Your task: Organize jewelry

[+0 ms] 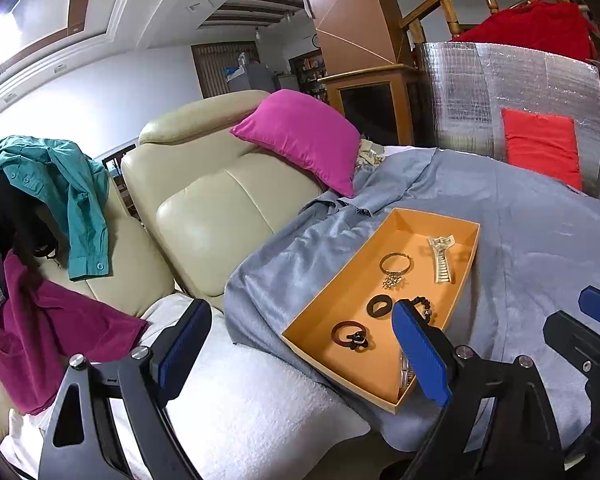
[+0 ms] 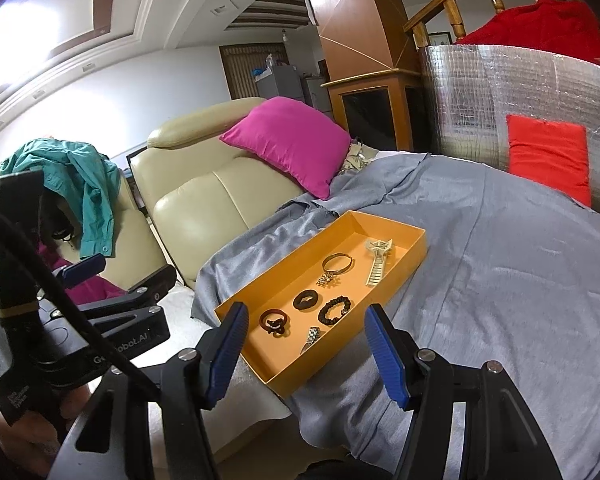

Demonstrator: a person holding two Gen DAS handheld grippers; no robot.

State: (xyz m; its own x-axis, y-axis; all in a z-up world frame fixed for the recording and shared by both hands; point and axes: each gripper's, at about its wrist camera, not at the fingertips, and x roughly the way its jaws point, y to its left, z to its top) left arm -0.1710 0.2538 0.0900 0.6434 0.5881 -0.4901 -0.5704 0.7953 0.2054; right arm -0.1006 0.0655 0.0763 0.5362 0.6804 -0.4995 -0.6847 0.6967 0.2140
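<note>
Both claws are held apart and empty: left claw [image 1: 300, 348], right claw [image 2: 306, 344]. Tray [image 2: 414, 258] pieces look sorted; watch [image 2: 312, 338] at 6 o'clock is best pinched across its band.

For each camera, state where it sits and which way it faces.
Left wrist: sits on the left gripper, faces forward and downward over sofa and white towel; its own open fingers show, the right gripper's at the right edge.
Right wrist: sits on the right gripper, aimed at the orange tray; its open fingers show, the left gripper at left.
Shared: tray, grey cloth, pink pillow.
</note>
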